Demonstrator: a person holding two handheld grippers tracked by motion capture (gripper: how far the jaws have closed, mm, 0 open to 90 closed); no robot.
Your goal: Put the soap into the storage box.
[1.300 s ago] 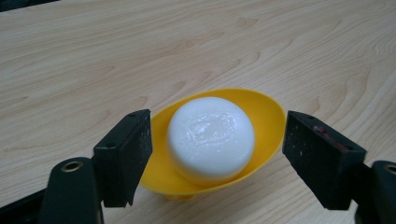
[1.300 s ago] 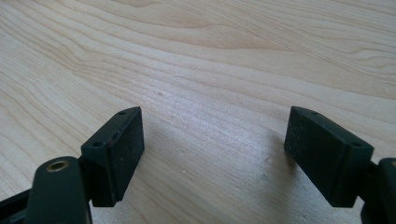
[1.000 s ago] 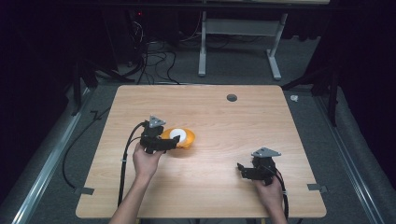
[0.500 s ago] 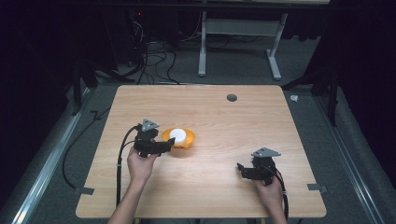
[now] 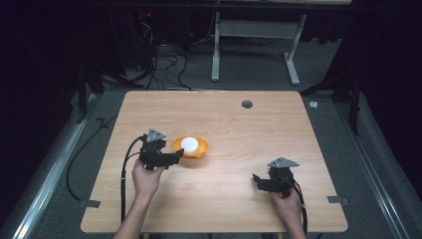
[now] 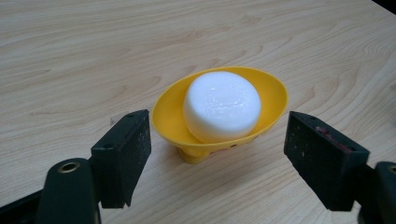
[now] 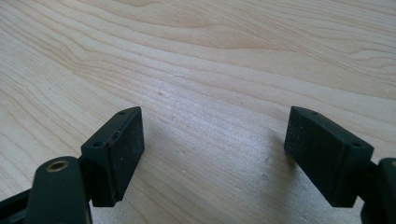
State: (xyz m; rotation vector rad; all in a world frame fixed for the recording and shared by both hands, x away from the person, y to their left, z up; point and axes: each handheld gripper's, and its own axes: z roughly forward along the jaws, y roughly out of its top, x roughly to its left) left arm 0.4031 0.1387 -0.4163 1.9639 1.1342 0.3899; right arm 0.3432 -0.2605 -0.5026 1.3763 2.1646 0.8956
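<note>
Yellow dish [image 6: 273, 93] base—half hidden behind left gripper [image 6: 217, 149] jaw.

The table [image 5: 239, 124] is lit brightly and evenly from above, while the floor around it is left in deep darkness. Soft shadows are cast on the table beneath the yellow dish [image 6: 219, 116] and the right tool [image 7: 212, 158]. The high view is grainy; both tool views are sharp, slightly softened toward the table's far edge.
</note>
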